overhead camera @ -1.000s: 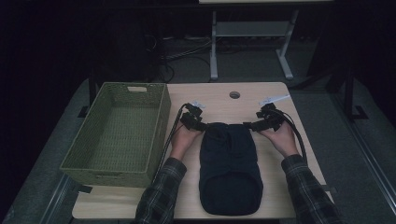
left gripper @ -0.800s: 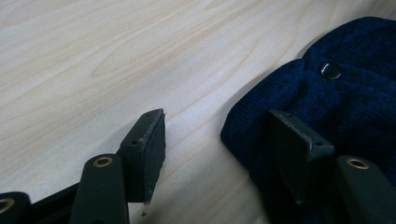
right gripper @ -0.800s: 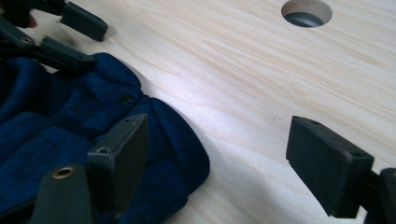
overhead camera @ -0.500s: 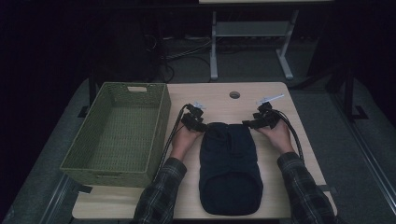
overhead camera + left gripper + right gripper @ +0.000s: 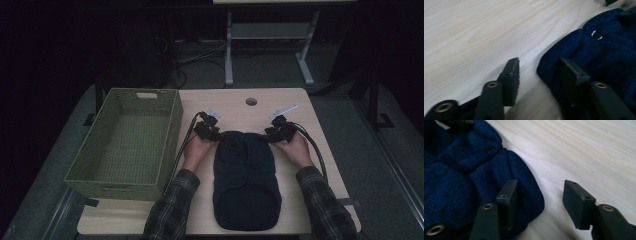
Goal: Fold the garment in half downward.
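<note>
I'm closing both jaws, still apart, left gripper [image 5: 213, 131] and right gripper [image 5: 273, 133] each straddling a far corner of the navy knit [image 5: 245, 182] on the bench [image 5: 230, 102]; no grip yet, lifting still ahead.

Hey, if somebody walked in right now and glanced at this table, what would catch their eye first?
The dark blue knitted garment lying flat at the table's middle, with the left gripper and right gripper at its far corners, each with one jaw on the fabric edge and one on bare wood, jaws just closing. Left of it stands an empty green woven basket.
</note>
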### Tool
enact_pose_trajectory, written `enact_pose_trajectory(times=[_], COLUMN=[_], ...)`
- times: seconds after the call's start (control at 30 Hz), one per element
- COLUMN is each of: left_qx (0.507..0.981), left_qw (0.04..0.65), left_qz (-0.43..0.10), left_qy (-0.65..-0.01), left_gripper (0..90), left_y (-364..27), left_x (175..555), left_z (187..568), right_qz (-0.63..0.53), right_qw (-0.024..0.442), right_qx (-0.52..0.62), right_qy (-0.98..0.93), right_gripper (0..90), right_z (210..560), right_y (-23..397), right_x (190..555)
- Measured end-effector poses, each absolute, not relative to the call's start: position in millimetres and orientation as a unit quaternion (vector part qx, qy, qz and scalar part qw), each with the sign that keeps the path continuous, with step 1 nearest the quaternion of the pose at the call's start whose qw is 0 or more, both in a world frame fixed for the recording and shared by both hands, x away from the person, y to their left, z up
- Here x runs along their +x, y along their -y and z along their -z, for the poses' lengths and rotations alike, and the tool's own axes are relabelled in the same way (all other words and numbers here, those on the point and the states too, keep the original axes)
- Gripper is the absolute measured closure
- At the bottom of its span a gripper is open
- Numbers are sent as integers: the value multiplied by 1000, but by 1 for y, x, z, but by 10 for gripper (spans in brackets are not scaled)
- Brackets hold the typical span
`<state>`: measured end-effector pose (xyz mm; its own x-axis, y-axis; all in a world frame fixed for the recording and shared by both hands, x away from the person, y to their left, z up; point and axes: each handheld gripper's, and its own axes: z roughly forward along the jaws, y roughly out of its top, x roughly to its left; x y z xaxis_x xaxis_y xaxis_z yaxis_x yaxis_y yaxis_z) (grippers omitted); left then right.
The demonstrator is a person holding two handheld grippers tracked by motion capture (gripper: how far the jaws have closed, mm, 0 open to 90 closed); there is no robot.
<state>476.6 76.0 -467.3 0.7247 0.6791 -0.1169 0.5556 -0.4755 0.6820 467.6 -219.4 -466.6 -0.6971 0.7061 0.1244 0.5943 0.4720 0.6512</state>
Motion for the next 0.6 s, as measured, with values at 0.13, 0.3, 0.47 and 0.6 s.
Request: enact_pose_trajectory(times=[0.13, 0.3, 0.47, 0.6], left_qx=[856, 852, 858, 860], left_qw=[371, 378, 367, 359], left_qz=[-67, -50, -61, -76], left_qy=[-355, -358, -353, -354], left_gripper=[649, 771, 815, 825], left_y=[-76, -76, -74, -72], left_x=[477, 476, 474, 473], left_z=[468, 468, 466, 463], right_qz=[-347, -346, -346, -345], right_qw=[64, 58, 60, 66], right_qx=[378, 368, 372, 372], right_qy=[-856, -861, -859, -859], right_gripper=[610, 765, 829, 843], right_z=[467, 465, 465, 461], right_y=[218, 214, 212, 212], right_x=[467, 465, 463, 466])
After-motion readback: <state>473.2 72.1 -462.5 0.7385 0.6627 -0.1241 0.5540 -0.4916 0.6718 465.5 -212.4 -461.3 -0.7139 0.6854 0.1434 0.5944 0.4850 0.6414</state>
